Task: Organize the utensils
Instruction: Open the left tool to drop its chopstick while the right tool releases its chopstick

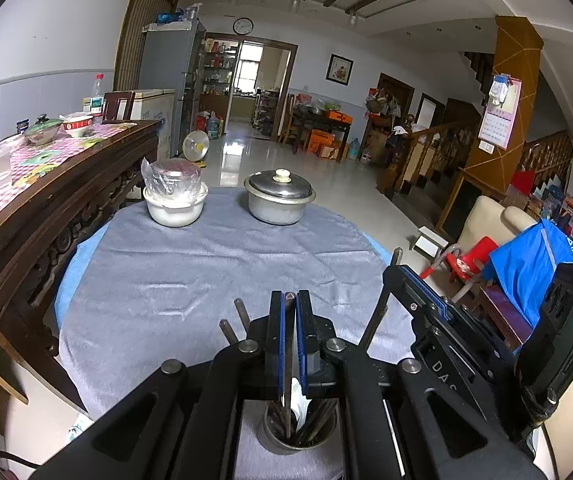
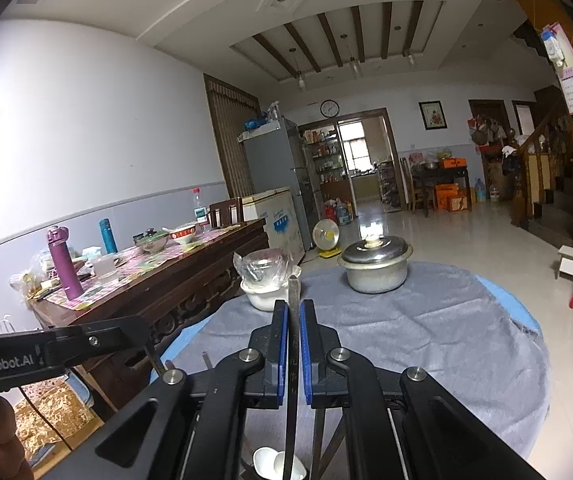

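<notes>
Two tools are in my hands, both held low over the near edge of the round counter (image 1: 214, 264) with its grey cloth, and both angled a little downward.

My left tool (image 1: 290, 300) sits right above a metal cup (image 1: 300, 438) that stands at the near edge. Its jaws are pressed together on a thin dark chopstick (image 1: 287, 384) whose lower end reaches down into the cup. More dark chopsticks (image 1: 242, 314) and a white spoon (image 1: 300, 402) stand in the same cup, their tips fanning out to either side of the jaws.

My right tool (image 2: 294, 308) is just beside the left one, on its right, slightly higher. Its jaws are pinched on another slim dark chopstick (image 2: 294, 320), which stands nearly upright and pokes out above the fingertips. Its lower end drops toward the white spoon below; I cannot tell whether it is inside the cup.

At the far edge of the counter, a white bowl (image 1: 174, 208) with a plastic-wrapped dish on top stands toward the left, and a metal pot (image 1: 278, 204) with a lid stands toward the middle, well apart from both tools.
</notes>
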Demonstrator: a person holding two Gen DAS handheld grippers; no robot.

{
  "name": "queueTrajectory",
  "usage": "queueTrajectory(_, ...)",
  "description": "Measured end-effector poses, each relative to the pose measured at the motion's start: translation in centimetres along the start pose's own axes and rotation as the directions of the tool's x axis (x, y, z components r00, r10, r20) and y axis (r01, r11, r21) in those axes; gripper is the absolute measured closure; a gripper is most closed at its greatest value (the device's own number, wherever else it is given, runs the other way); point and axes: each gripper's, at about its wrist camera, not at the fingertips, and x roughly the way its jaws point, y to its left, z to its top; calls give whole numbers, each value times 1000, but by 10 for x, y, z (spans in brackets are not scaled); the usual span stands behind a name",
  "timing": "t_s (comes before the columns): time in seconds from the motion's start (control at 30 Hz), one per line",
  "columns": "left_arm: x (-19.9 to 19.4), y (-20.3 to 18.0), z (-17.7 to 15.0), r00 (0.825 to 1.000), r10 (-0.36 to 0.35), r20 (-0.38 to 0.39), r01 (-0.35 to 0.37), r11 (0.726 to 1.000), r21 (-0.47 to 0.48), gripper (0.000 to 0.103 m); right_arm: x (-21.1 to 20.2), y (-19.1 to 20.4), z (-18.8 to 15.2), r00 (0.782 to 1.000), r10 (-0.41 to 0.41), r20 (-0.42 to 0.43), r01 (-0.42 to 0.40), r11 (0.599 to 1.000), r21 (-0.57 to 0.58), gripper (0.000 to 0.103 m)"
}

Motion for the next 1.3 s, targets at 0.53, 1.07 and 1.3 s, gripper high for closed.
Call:
queueTrajectory(0.53, -2, 0, -17, 998, 50, -49, -49, 999, 14, 98, -7, 4, -11, 1000, -3, -20, 3, 1000, -7, 96)
queueTrajectory(1.07, -7, 9, -25, 983, 170, -64, -169, 985, 21, 65, -13, 1, -12, 997, -15, -80, 16, 1000, 17, 89)
queueTrajectory(1.3, -11, 11, -28, 971, 236, -35, -234, 971, 53, 32, -19, -7, -12, 995, -21, -95, 27, 998, 55, 89)
